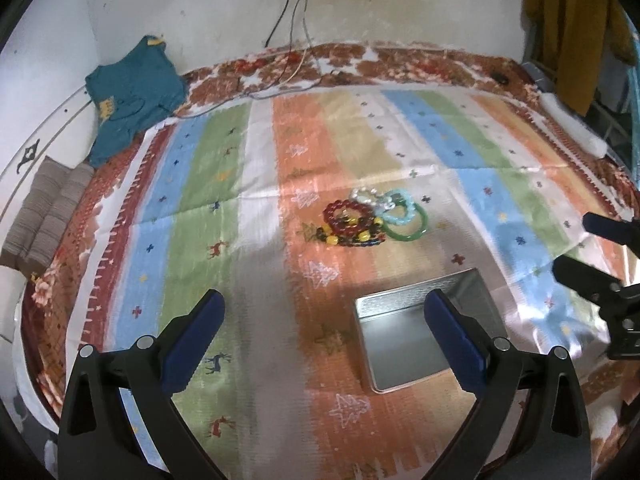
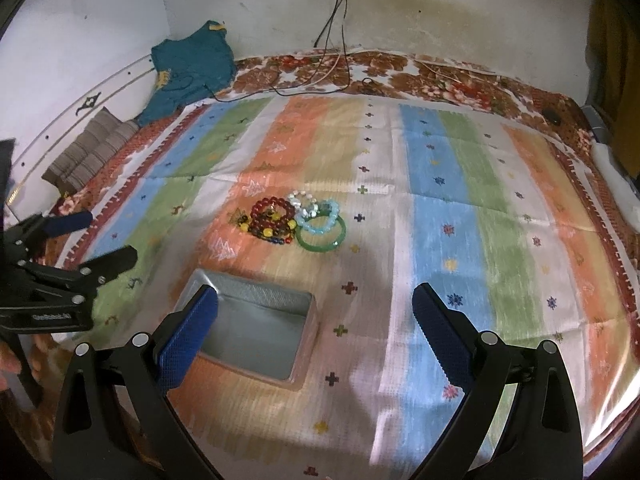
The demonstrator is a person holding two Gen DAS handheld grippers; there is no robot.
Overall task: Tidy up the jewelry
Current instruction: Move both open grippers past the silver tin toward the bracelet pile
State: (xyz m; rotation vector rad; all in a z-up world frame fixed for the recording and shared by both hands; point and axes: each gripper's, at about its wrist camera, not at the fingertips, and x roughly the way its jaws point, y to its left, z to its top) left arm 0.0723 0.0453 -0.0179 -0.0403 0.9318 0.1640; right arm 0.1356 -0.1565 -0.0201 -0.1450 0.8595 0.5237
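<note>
A pile of bracelets (image 1: pixel 370 218) lies on the striped cloth: dark red beads (image 1: pixel 345 216), a green bangle (image 1: pixel 406 226), light blue beads (image 1: pixel 400 210) and white beads (image 1: pixel 364 196). It also shows in the right wrist view (image 2: pixel 298 222). An open, empty metal tin (image 1: pixel 424 332) sits nearer than the pile, also in the right wrist view (image 2: pixel 256 330). My left gripper (image 1: pixel 324 308) is open and empty, above the cloth beside the tin. My right gripper (image 2: pixel 316 308) is open and empty, with its left finger over the tin.
The striped cloth (image 1: pixel 256 216) covers a floral bed. A teal garment (image 1: pixel 132 96) and a folded grey cloth (image 1: pixel 48 212) lie at the far left. Cables (image 1: pixel 288 68) trail from a wall socket. A yellow garment (image 1: pixel 576 28) hangs at the far right.
</note>
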